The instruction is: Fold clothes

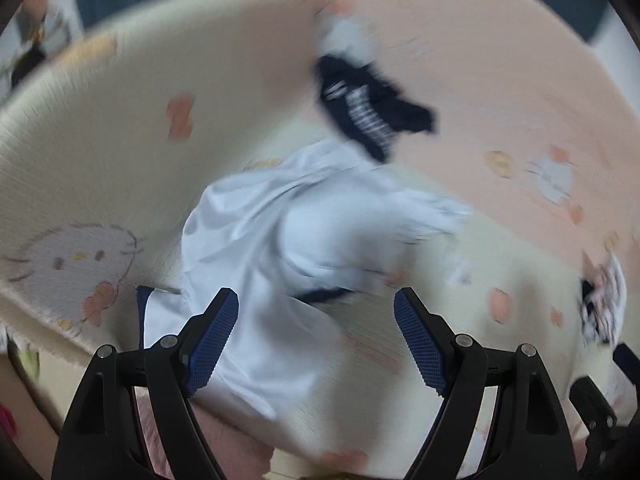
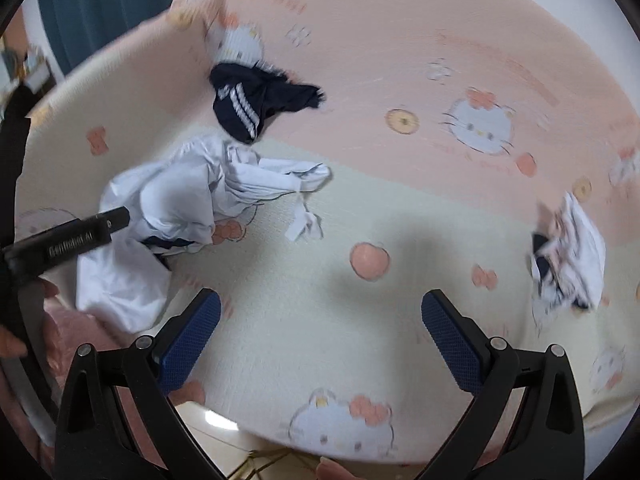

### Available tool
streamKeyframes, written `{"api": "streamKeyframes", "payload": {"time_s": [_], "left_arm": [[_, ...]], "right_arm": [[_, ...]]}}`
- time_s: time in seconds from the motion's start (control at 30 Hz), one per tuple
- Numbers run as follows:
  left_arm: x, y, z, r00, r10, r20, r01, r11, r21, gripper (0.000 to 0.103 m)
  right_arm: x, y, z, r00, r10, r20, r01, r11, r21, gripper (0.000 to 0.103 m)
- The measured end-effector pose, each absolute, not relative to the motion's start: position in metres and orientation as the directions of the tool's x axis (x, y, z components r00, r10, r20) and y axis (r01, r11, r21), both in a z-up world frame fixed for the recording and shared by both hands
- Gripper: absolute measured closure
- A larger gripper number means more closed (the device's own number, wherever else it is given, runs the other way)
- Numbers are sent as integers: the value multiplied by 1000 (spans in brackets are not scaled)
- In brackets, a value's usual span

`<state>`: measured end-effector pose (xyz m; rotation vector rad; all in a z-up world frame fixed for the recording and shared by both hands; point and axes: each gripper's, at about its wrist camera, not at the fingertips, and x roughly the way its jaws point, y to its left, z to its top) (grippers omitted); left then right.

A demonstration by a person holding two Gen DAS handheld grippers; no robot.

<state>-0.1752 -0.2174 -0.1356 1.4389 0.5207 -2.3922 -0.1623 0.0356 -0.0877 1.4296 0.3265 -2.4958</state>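
Over near edge of cat-print blanket [image 2: 320,320]: right gripper [image 2: 320,324] jaws spread wide, nothing between pads, bare cream fabric below. Left gripper [image 1: 316,320] likewise agape, empty, poised above crumpled white garment [image 1: 280,240] with navy trim; its arm reaches in from left side of right-wrist view. Beyond white garment, touching its far side, dark navy piece with white stripes [image 2: 248,108]. Well apart at right, small white-and-navy bundle [image 2: 568,256]. Left view blurred.
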Motion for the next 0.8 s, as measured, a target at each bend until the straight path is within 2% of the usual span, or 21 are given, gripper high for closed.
{"api": "streamKeyframes", "payload": {"time_s": [0.17,0.33,0.43,0.5,0.57,0.7,0.73,0.77,0.8], "left_arm": [[-202,-247,-177,-413,-46,-909,454,-876,-162,21],[-213,-255,-213,-374,28,-927,414,-890,-194,21],[-219,-259,-224,-337,53,-940,413,-889,-198,21],[-223,-262,-229,-325,65,-943,417,-886,-205,21],[-224,-266,-232,-320,80,-944,419,-882,-216,21],[-222,-258,-235,-322,66,-944,375,-907,-191,20],[-221,-254,-235,-322,56,-945,358,-917,-177,20],[-221,-248,-236,-321,36,-946,341,-928,-151,19],[-221,-243,-236,-320,16,-947,328,-936,-126,19]], "right_arm": [[-202,-11,-123,-458,-99,-883,371,-924,-88,1],[-233,-56,-164,-409,-118,-905,420,-905,-72,1],[-247,-84,-188,-378,-126,-917,444,-894,-61,5],[-256,-97,-202,-366,-117,-923,457,-887,-69,8],[-264,-105,-213,-346,-117,-931,463,-885,-61,19],[-277,-111,-232,-290,-131,-948,477,-878,-24,20],[-279,-113,-237,-270,-131,-954,495,-869,-21,24],[-280,-115,-240,-248,-143,-958,511,-860,-4,35],[-281,-117,-243,-226,-157,-961,526,-851,15,40]]}}
